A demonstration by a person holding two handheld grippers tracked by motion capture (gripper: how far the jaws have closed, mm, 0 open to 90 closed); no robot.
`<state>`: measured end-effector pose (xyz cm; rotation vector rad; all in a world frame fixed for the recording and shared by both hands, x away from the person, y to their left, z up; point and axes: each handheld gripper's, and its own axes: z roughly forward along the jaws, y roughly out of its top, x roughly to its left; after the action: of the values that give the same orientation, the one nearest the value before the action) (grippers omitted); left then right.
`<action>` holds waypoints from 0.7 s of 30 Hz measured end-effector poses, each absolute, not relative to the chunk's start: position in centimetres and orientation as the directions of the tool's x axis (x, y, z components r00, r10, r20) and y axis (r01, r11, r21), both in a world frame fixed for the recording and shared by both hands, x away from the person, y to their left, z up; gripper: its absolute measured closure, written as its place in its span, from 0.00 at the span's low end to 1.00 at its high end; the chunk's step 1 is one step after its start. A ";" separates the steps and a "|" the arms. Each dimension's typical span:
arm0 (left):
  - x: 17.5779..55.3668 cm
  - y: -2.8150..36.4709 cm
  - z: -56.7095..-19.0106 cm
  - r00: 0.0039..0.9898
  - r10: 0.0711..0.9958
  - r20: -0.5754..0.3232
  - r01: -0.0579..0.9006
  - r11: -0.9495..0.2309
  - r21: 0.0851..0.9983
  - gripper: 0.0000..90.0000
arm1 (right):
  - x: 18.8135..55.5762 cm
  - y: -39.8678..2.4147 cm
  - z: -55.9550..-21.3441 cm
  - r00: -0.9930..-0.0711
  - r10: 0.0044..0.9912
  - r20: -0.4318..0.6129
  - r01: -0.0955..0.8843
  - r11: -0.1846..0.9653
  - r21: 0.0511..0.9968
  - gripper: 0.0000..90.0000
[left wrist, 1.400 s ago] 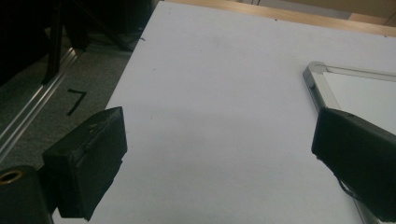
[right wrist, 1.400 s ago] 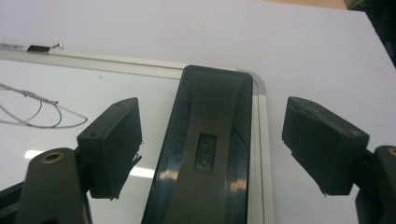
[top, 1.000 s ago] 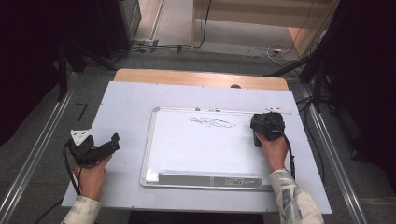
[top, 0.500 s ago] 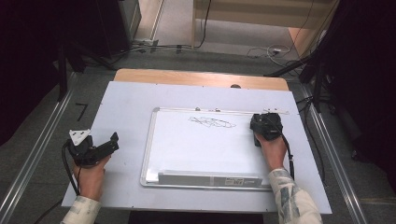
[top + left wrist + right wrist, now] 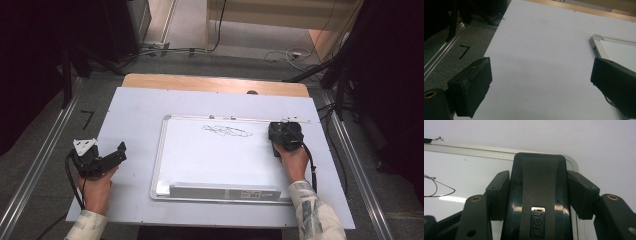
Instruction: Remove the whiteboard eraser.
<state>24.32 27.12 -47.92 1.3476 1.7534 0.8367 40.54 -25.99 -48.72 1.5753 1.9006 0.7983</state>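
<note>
Right gripper [image 5: 537,192] jaws just closing, now clamped on eraser [image 5: 539,195] at board [image 5: 200,160] top-right corner. Scribble [image 5: 226,131] intact, left of eraser; wiping likely not begun. Left gripper [image 5: 541,82] wide, empty, on table [image 5: 135,115] beside board.

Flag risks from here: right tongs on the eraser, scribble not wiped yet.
1. The whiteboard lies loose on the table; the left tongs hang open beside it, so a wipe may shove it.
2. The right tongs pinch the eraser by its smooth sides; pressing toward the scribble could twist it out.
</note>
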 end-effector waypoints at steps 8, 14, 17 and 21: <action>24.3 27.2 -47.9 -0.160 0.970 -0.181 0.479 0.237 0.846 0.04 | 40.5 -26.1 -48.8 -0.163 0.987 -0.007 0.668 0.116 0.735 0.42; 24.3 27.3 -47.9 -0.160 0.970 -0.185 0.480 0.240 0.844 0.04 | 40.6 -26.3 -48.9 -0.162 0.987 0.014 0.672 0.100 0.734 0.42; 24.3 27.3 -48.0 -0.161 0.969 -0.187 0.479 0.242 0.844 0.04 | 40.5 -26.3 -48.8 -0.175 0.985 0.004 0.667 0.115 0.736 0.43; 24.3 27.4 -48.0 -0.164 0.968 -0.189 0.479 0.246 0.843 0.04 | 40.4 -26.5 -48.7 -0.180 0.983 0.018 0.661 0.107 0.743 0.43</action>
<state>24.28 27.40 -47.97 1.3356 1.7668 0.8217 40.39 -26.47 -48.68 1.5969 1.9004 0.8628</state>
